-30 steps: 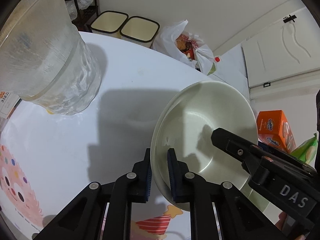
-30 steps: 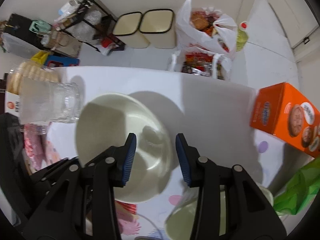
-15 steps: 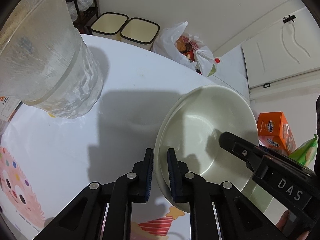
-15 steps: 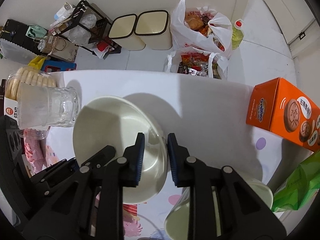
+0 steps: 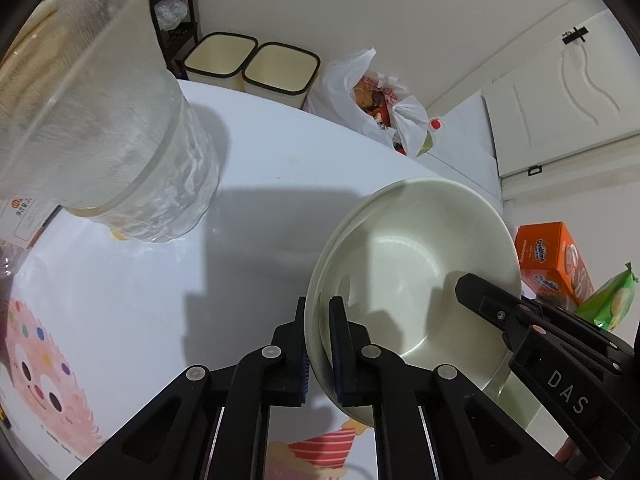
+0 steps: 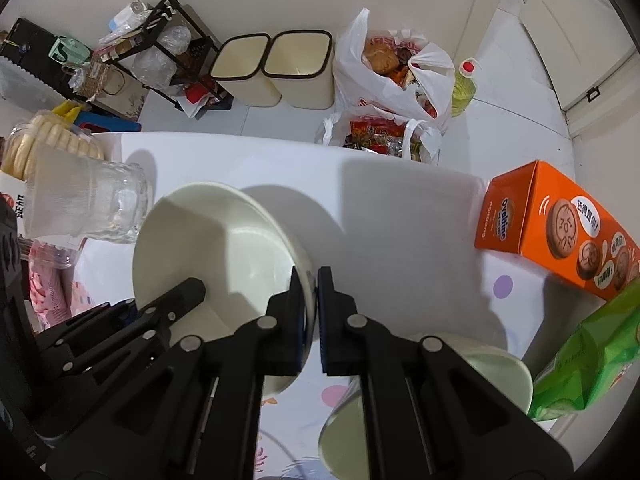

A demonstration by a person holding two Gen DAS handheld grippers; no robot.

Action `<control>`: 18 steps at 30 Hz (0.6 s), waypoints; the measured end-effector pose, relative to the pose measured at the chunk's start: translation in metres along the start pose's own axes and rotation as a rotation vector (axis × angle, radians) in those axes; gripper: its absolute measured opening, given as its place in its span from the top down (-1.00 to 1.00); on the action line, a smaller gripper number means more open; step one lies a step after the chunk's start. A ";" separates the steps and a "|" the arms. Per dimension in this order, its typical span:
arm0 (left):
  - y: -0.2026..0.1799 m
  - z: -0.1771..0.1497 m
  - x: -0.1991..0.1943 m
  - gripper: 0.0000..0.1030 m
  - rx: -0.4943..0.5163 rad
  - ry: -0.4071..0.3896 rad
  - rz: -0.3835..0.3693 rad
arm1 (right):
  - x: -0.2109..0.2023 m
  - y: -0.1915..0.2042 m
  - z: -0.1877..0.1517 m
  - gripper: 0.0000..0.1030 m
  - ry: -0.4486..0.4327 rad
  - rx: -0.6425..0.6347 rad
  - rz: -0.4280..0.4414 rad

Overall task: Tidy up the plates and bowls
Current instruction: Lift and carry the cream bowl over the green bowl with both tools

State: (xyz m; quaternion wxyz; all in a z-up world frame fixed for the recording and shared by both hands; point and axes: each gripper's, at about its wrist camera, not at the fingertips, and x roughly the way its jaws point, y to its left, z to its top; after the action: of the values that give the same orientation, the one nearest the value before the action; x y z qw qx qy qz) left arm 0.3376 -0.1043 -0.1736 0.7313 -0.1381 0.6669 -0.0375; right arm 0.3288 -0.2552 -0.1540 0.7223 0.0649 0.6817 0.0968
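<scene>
A cream-white bowl (image 5: 416,248) is held tilted above the white table (image 5: 140,300). My left gripper (image 5: 318,316) is shut on its near left rim. My right gripper (image 6: 312,284) is shut on the opposite rim of the same bowl (image 6: 208,248); its finger shows in the left wrist view (image 5: 492,304). The left gripper's fingers (image 6: 180,296) show in the right wrist view at the bowl's lower left. Below the right gripper stand more cream-white dishes (image 6: 492,364) on the table, partly hidden by the gripper.
A clear glass jar (image 5: 120,152) stands on the table at the left, also in the right wrist view (image 6: 84,204). An orange biscuit box (image 6: 560,228) and a green bag (image 6: 596,352) lie at the right. Bins (image 6: 276,68) and shopping bags (image 6: 392,80) stand on the floor beyond.
My right gripper has closed from open onto the bowl's rim. The left gripper has kept its hold; the bowl has shifted slightly.
</scene>
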 end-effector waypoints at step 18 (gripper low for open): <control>-0.010 -0.052 -0.078 0.86 0.097 -0.067 0.007 | -0.070 0.020 -0.059 0.85 -0.079 0.018 -0.014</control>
State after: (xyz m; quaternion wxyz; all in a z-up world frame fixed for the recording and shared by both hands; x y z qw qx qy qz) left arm 0.2792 -0.1026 -0.0993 0.7593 -0.1011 0.6398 -0.0625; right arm 0.2649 -0.2537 -0.0849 0.7487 0.0701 0.6540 0.0831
